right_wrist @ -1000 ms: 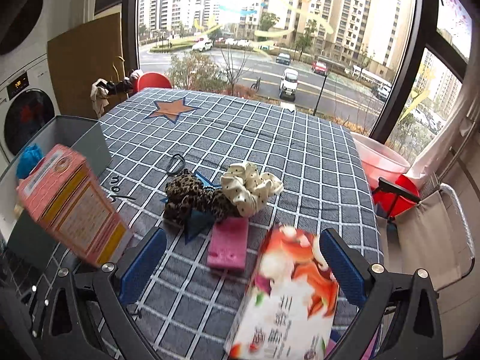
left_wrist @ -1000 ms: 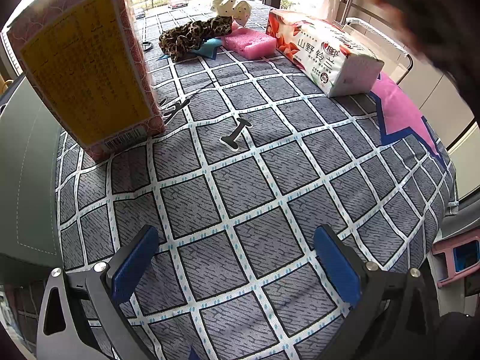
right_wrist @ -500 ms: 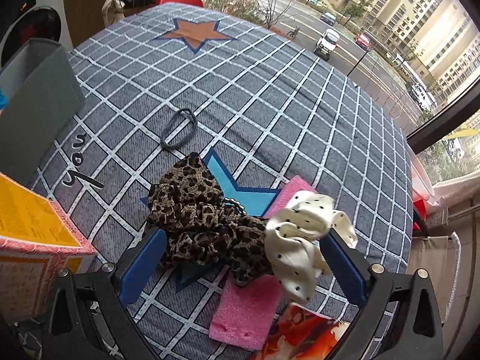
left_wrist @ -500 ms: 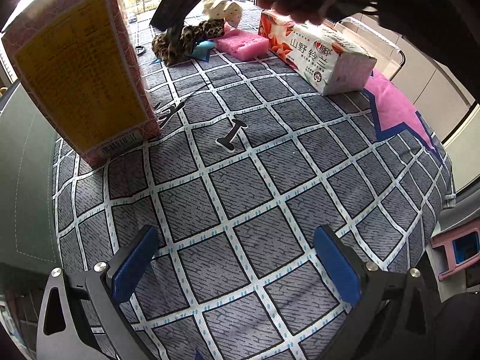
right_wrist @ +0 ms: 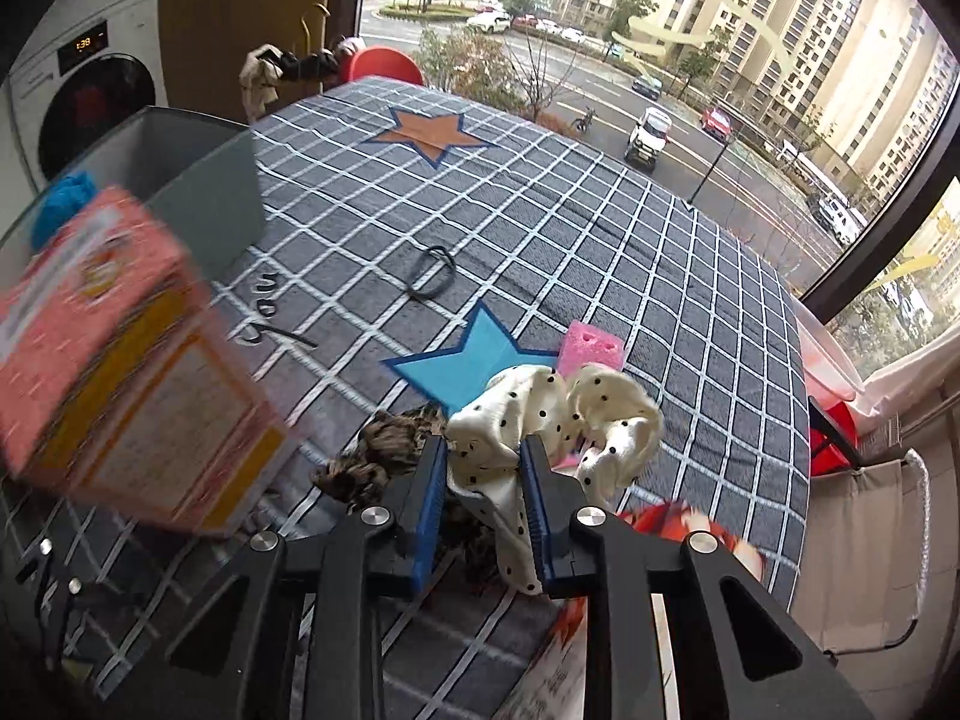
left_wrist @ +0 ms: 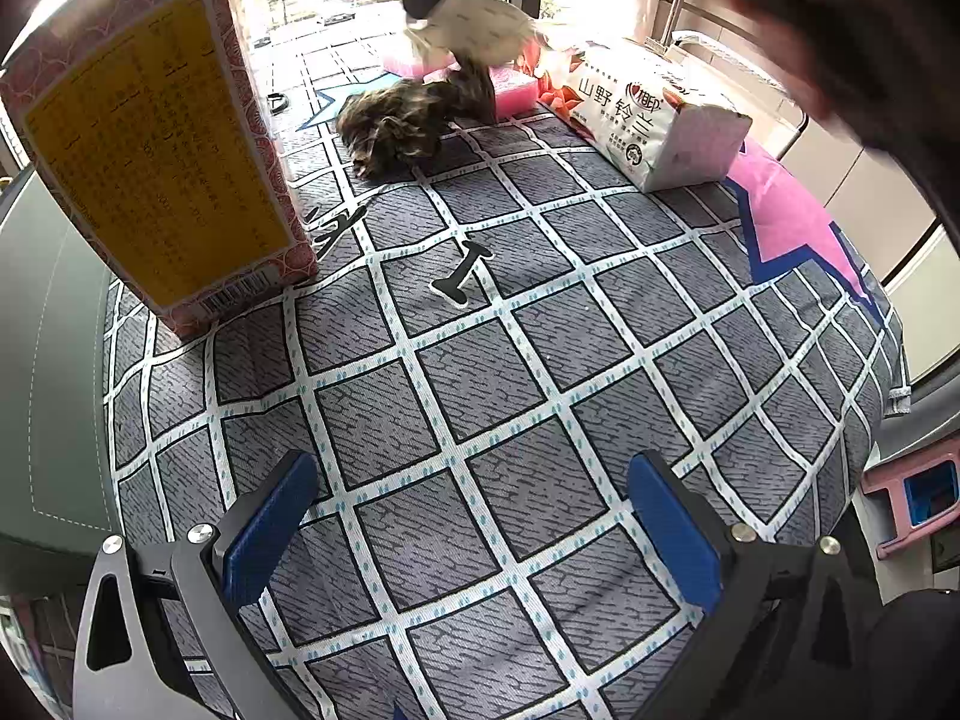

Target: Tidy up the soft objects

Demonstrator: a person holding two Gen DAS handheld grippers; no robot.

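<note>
My right gripper (right_wrist: 483, 456) is shut on a white polka-dot scrunchie (right_wrist: 558, 414) and holds it above the checked tablecloth; it also shows lifted at the top of the left wrist view (left_wrist: 474, 30). A leopard-print scrunchie (right_wrist: 378, 450) trails from below it and partly rests on the cloth (left_wrist: 402, 120). A pink sponge (right_wrist: 591, 348) lies just beyond. My left gripper (left_wrist: 468, 522) is open and empty, low over the near part of the cloth.
A pink and yellow box (left_wrist: 150, 150) stands at the left. A tissue pack (left_wrist: 654, 114) lies at the far right. A grey bin (right_wrist: 198, 180) with a blue item sits at the table's left edge. A black hair tie (right_wrist: 429, 279) lies mid-table.
My right gripper came down over the scrunchies, shut on the white polka-dot one and lifted it; the leopard one was dragged along. My left gripper stayed put.
</note>
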